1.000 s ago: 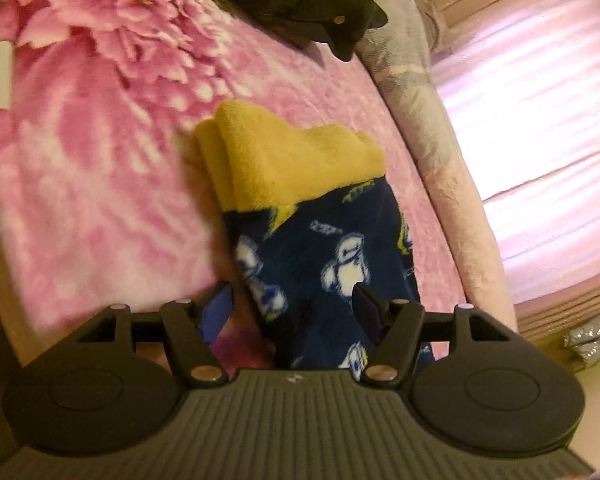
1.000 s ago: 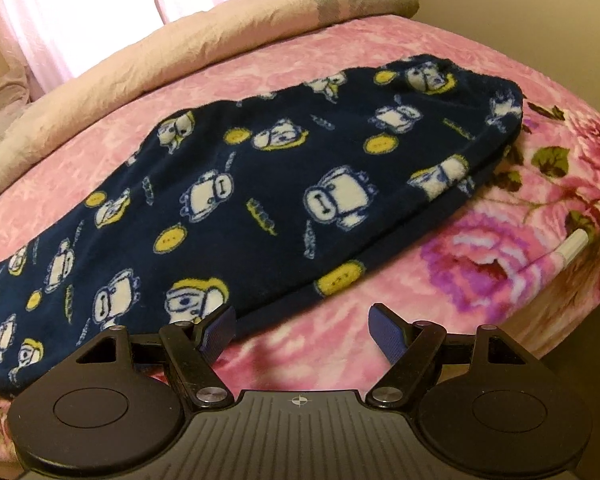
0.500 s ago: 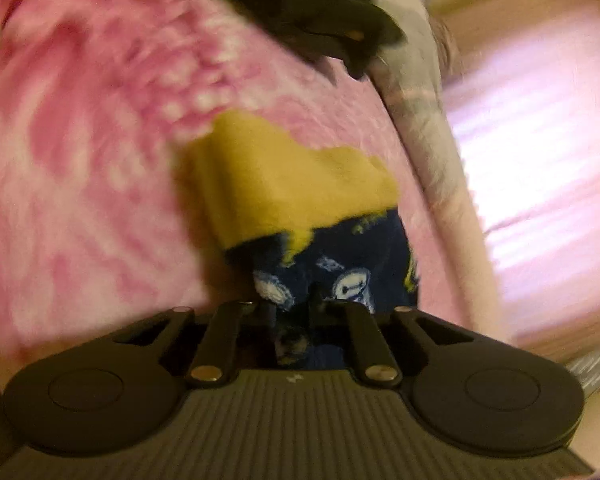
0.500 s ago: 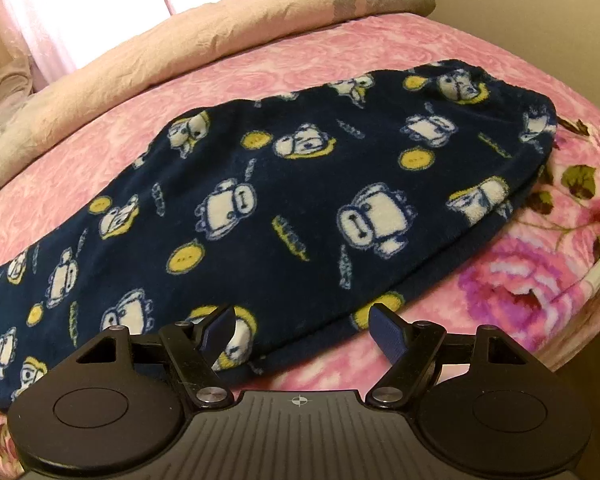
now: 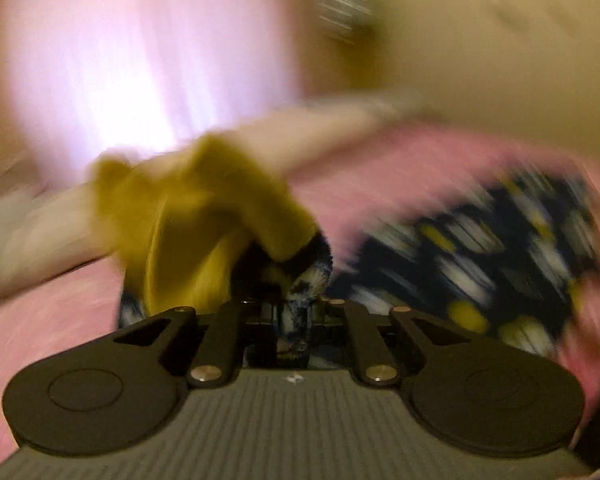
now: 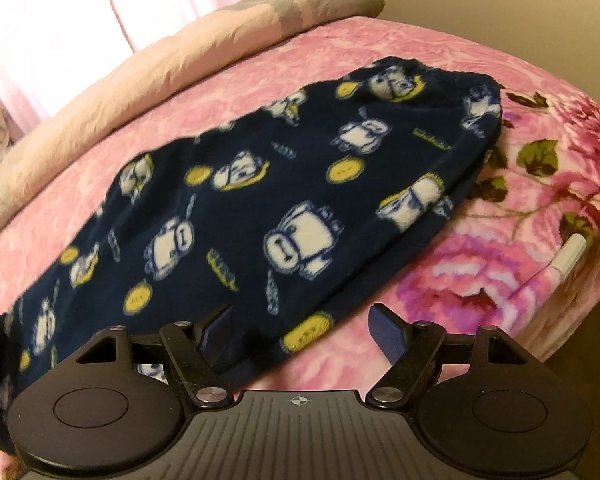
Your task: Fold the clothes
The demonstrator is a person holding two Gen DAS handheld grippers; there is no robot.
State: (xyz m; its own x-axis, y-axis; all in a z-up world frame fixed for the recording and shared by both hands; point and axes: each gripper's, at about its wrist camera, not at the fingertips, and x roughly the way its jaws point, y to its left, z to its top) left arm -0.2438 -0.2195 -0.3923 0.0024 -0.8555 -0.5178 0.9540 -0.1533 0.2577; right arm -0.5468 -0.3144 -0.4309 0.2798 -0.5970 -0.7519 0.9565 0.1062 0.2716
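On the bed (image 6: 440, 64), the left gripper (image 5: 294, 312) pinches the fleece trousers (image 6: 260, 208) at the yellow cuff (image 5: 188, 224); the right gripper (image 6: 300, 328) hovers at their near edge, jaws spread.

A bed covered by a pink floral plush blanket (image 6: 480, 248) fills the right wrist view. Flat on it lies a navy fleece garment printed with white cartoon figures and yellow coins (image 6: 260, 208). Along the far edge, a rolled beige quilt (image 6: 160, 68) rests against the blanket.
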